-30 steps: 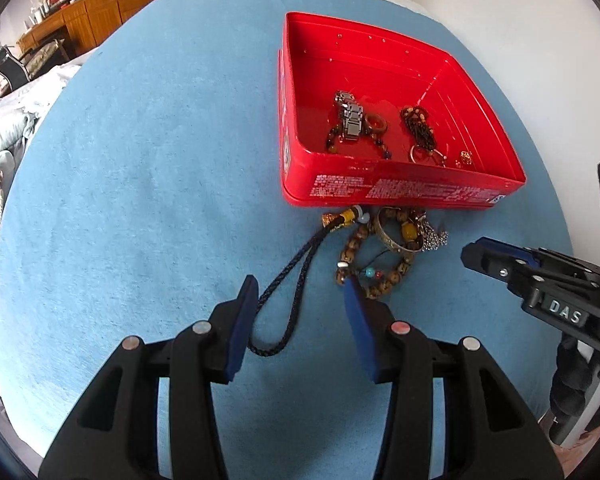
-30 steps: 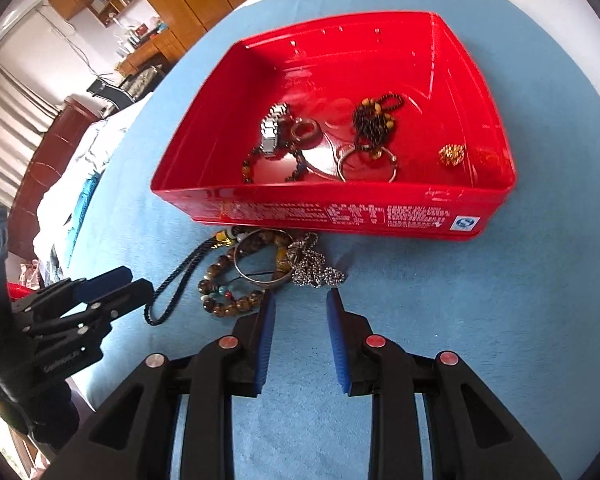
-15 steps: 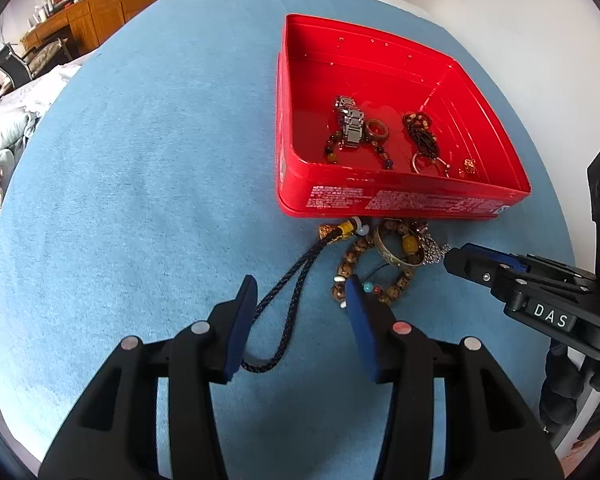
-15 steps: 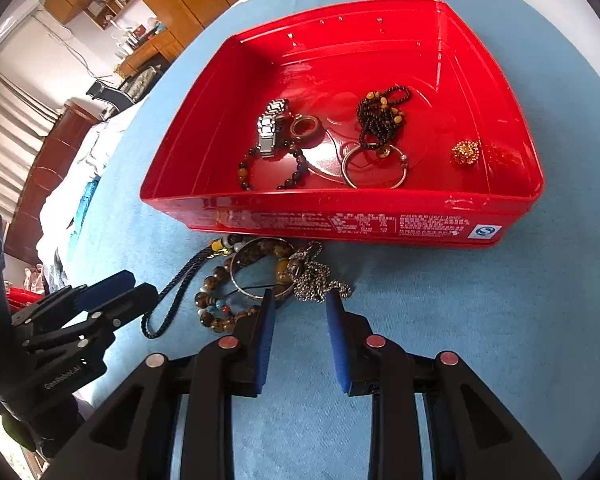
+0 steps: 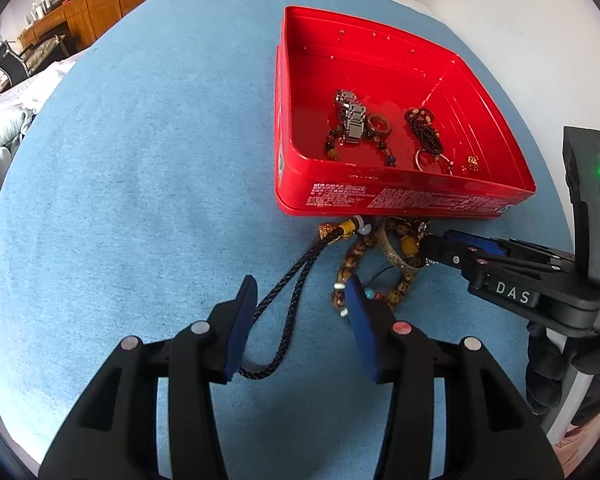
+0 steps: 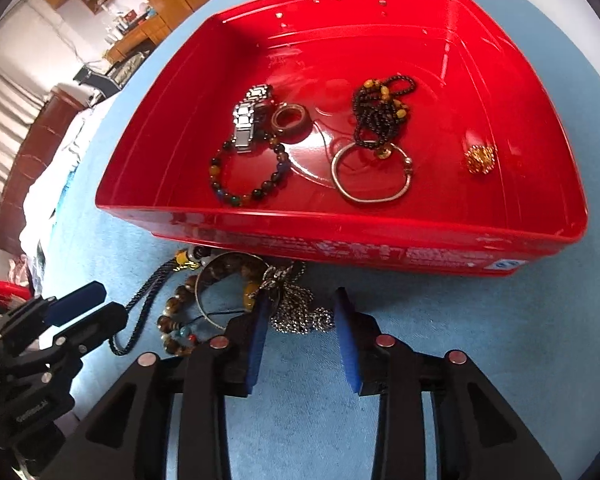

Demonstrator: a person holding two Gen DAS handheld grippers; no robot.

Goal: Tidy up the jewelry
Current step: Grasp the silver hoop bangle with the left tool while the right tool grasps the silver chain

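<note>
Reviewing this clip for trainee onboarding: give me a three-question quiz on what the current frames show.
1. True or false: the silver chain already lies inside the red tin.
2. Which gripper has the black cord between its open fingers: A left, B right?
3. Fill in: the small gold charm lies inside the ____.

Key: 1 false, it lies on the blue cloth between the fingers of the right gripper. 2 A, the left gripper. 3 red tin.
</note>
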